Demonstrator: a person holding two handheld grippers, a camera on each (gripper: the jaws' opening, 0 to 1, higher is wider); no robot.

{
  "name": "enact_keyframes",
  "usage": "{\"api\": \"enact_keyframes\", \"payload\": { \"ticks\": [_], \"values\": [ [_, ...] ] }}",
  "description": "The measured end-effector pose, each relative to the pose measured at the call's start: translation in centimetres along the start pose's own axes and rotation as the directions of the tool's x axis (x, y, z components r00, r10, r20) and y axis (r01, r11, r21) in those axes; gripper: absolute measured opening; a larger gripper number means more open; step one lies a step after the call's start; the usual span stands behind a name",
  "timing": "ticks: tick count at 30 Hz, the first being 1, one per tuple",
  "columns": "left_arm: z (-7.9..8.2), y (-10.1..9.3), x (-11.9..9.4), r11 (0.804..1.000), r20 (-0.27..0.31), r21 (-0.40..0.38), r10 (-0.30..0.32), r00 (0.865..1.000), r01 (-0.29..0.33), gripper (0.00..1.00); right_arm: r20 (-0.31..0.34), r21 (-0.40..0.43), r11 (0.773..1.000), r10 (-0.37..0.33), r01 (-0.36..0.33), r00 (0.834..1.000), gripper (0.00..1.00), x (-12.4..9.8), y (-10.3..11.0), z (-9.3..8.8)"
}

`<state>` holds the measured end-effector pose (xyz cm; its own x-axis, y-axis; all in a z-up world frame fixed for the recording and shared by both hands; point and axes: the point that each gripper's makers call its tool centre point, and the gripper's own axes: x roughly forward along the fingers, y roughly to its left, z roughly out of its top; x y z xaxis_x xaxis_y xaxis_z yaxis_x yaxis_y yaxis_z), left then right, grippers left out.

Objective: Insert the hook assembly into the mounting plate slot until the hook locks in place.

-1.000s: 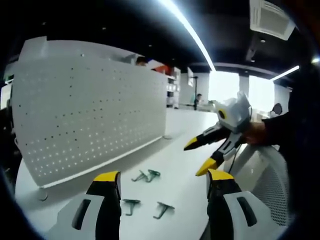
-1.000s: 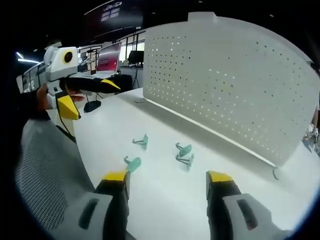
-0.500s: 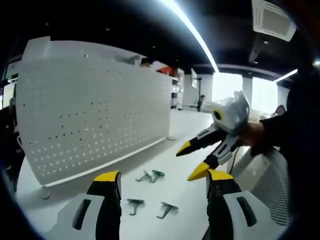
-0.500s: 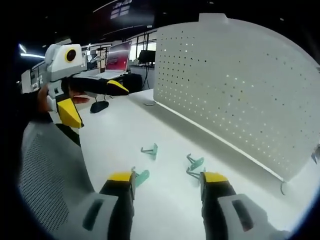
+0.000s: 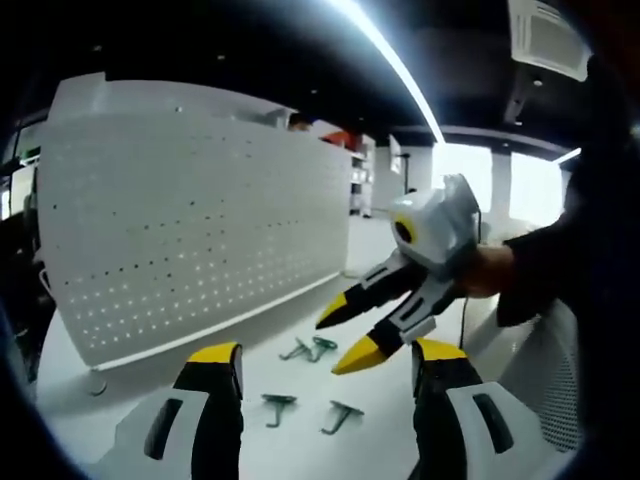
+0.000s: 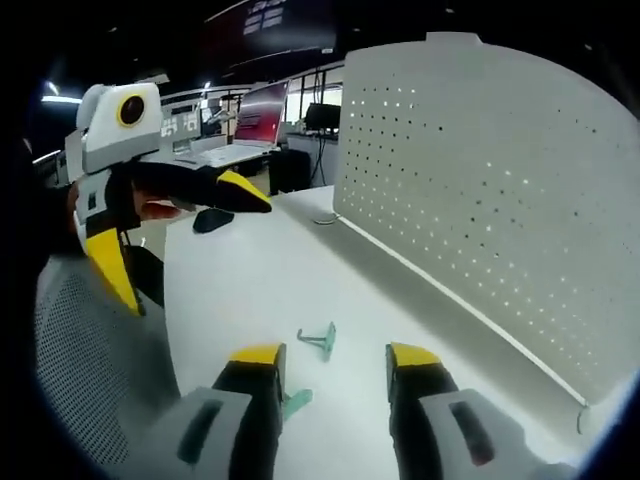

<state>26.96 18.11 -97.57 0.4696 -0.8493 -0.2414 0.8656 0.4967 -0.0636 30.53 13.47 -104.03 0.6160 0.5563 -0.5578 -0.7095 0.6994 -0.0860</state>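
1. Office space behind everything, dark ceiling with a long light strip (image 5: 385, 50), and a white tabletop (image 6: 250, 290) carrying the work.
2. White pegboard mounting plate (image 5: 190, 230) stands upright on the tabletop, rows of small holes across it.
3. Green hooks lie flat on the tabletop in front of the plate: a pair touching each other (image 5: 310, 349), then two single ones (image 5: 279, 404) and (image 5: 342, 414) nearer the camera (all loose, none in the plate).
4. Left tool (image 5: 325, 362) hangs above the tabletop, jaws wide apart, holding nothing.
5. Right tool (image 6: 333, 358) is low over the tabletop with a narrower gap, nothing between the jaws. One hook (image 6: 320, 340) sits just ahead of it, another (image 6: 296, 402) right beside its left jaw.
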Motion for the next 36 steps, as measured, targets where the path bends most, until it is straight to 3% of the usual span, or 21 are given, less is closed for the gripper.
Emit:
{"api": "enact_keyframes", "payload": {
  "ticks": [18, 36],
  "values": [
    [-0.1, 0.7, -0.2, 1.0, -0.007, 0.002, 0.026, 1.0, -0.026, 0.69, -0.074, -0.055, 0.996, 0.071, -0.075, 0.995, 0.29, 5.0, 0.9, 0.2],
    [-0.1, 1.0, -0.3, 0.999, -0.003, 0.001, 0.039, 0.999, -0.039, 0.69, -0.166, -0.034, 0.995, 0.082, -0.088, 0.983, 0.18, 7.7, 0.5, -1.5]
  ]
}}
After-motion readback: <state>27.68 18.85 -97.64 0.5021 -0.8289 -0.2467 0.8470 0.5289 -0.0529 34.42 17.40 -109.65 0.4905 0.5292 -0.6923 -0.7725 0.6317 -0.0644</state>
